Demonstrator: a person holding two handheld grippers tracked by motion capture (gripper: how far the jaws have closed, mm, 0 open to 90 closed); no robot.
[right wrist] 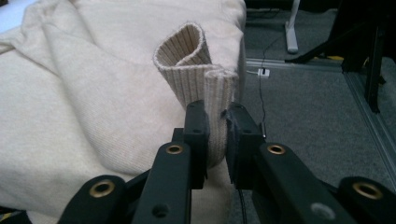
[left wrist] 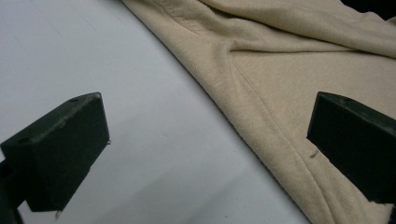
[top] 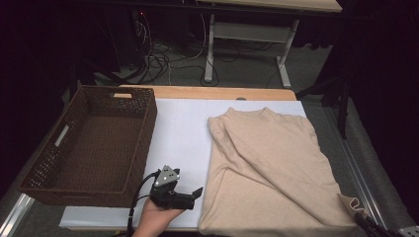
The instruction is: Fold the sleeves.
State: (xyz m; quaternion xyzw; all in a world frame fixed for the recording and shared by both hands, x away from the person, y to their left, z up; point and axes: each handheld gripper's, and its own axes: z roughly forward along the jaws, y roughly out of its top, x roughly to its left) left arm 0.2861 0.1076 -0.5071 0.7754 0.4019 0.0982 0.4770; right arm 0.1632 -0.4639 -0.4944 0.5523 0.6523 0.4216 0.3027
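Beige ribbed cuff (right wrist: 205, 79) of the knit sweater (top: 267, 163) clamped between the right gripper (right wrist: 216, 123) jaws.
The left gripper (left wrist: 205, 140) jaws stand wide apart over the white table cover (left wrist: 93, 56), the sweater's edge running between them.

I see the basket (top: 94, 143) on the desk's (top: 180, 133) left side; the sweater (top: 269, 168) lies flat to its right; my left claw (top: 197, 192) sits between them at the near edge.

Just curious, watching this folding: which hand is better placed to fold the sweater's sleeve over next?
The right: its tool already pinches the sleeve cuff. The left tool is open beside the sweater.
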